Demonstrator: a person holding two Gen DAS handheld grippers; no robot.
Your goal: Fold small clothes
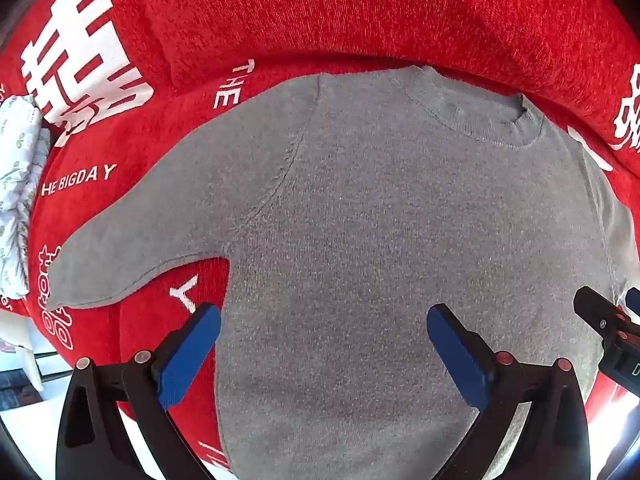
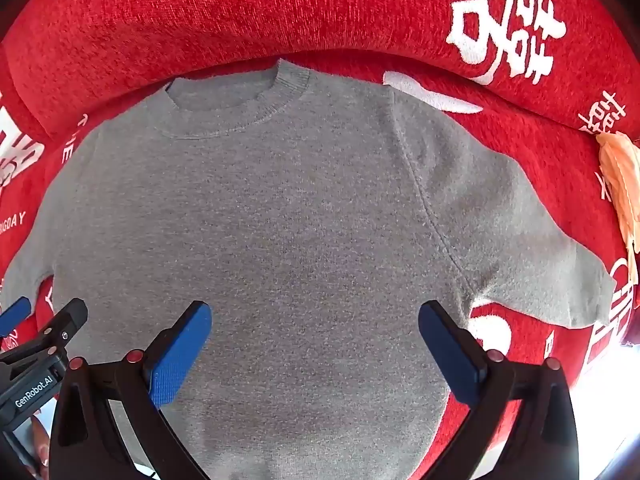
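Grey knit sweater (image 1: 360, 208) lies flat and face up on a red chenille cover (image 1: 360, 12) printed with white characters and lettering, neckline toward the raised red cushion at the back, both short sleeves spread out to the sides. Judged soft, light and limp: it will sag and drape as soon as it is lifted, and a single-layer pinch may slide on the fuzzy cover. Best holds look like the seamed edges (hem corners, sleeve ends, shoulder seams), where the fabric is doubled and gives the pads something to bite.

Left gripper (image 1: 324, 344) hangs above the lower left part of the body, pointing down, jaws fully apart, nothing between them; its left pad sits over the side edge just below the armpit. Right gripper (image 2: 316, 344) hangs over the lower right part of the body in the same way, jaws wide apart and empty, its right pad near the right armpit. Whether either pad touches cloth cannot be told.

Further out: a white patterned cloth (image 1: 16, 184) left of the cover, a peach-coloured cloth (image 2: 620, 184) at its right edge.
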